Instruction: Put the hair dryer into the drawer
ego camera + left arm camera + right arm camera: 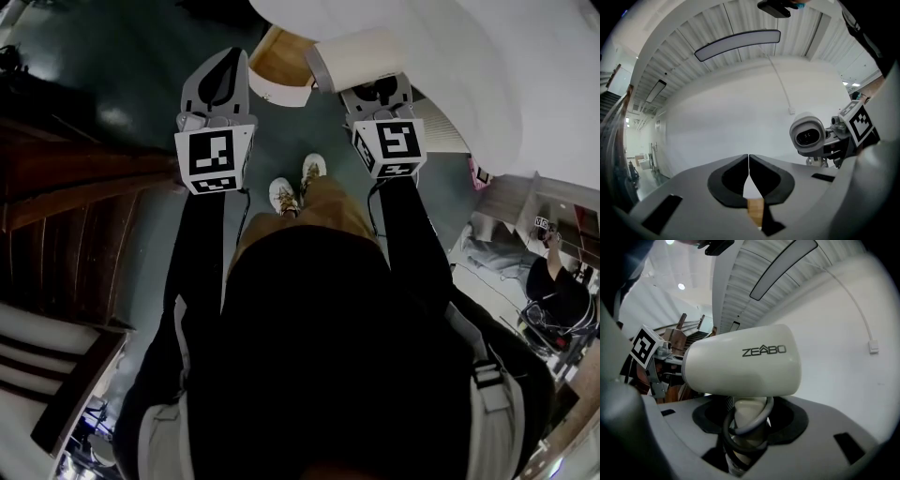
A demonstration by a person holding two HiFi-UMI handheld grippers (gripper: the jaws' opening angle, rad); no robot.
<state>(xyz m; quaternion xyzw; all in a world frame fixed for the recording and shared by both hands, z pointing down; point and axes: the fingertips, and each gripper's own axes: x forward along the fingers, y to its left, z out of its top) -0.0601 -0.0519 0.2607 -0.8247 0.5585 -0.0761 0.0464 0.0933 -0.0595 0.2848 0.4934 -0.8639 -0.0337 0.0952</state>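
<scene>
Hair dryer (740,362) pinched by its handle in right gripper (747,422), cord (726,430) looped round; left gripper (748,171) pressed together, empty. Risk: top-heavy body may pivot, or cord may snag.

One hair dryer (740,364) here, two grippers, left gripper (748,159) and right gripper (747,416), and two white shoes (283,195) below.

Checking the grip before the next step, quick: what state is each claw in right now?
Left claw: shut, nothing in it.
Right claw: shut on the hair dryer.
</scene>
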